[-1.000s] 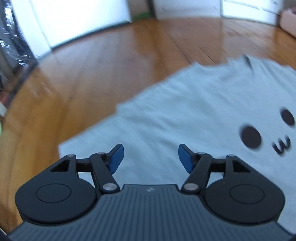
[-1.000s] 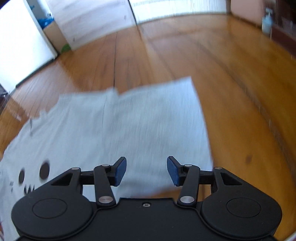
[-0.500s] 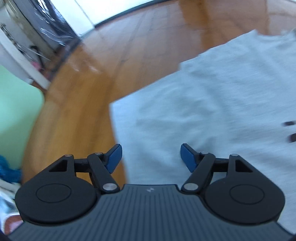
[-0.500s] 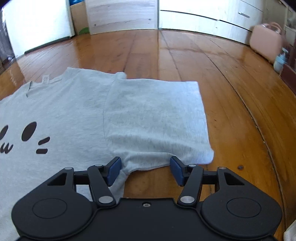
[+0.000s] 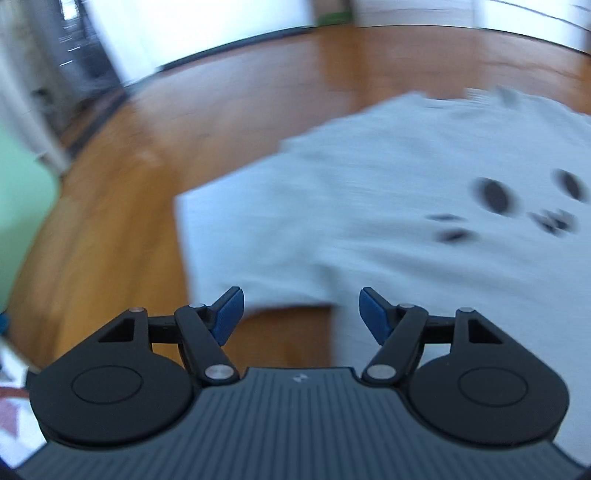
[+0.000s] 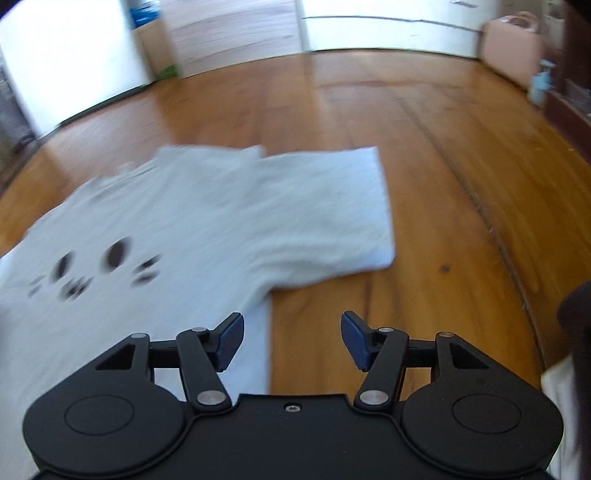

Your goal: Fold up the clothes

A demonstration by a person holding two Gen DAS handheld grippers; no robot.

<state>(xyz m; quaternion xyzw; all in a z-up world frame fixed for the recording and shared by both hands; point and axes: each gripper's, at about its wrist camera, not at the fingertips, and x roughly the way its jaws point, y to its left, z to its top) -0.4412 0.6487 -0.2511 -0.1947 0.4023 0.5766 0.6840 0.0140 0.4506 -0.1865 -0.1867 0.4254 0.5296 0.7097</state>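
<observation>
A light grey T-shirt [image 5: 369, 221] with a black cartoon face print [image 5: 517, 206] lies flat on the wooden floor. In the left wrist view its sleeve [image 5: 251, 240] spreads out just ahead of my left gripper [image 5: 301, 314]. That gripper is open and hovers over the sleeve's near hem and the armpit, with nothing between its blue pads. In the right wrist view the T-shirt [image 6: 221, 229] shows its other sleeve [image 6: 332, 214] ahead. My right gripper [image 6: 291, 339] is open and empty above the shirt's side edge and bare floor. Both views are motion-blurred.
Wooden floor [image 6: 443, 184] surrounds the shirt. A pale green object [image 5: 22, 206] sits at the left edge of the left wrist view. White cabinets [image 6: 388, 26] and a pink bag [image 6: 513, 62] stand at the back, dark furniture [image 6: 569, 103] at the right.
Both grippers have pulled back toward the near side of the shirt, so each sleeve now lies further ahead. The right jaws stand a little wider than a second ago.
</observation>
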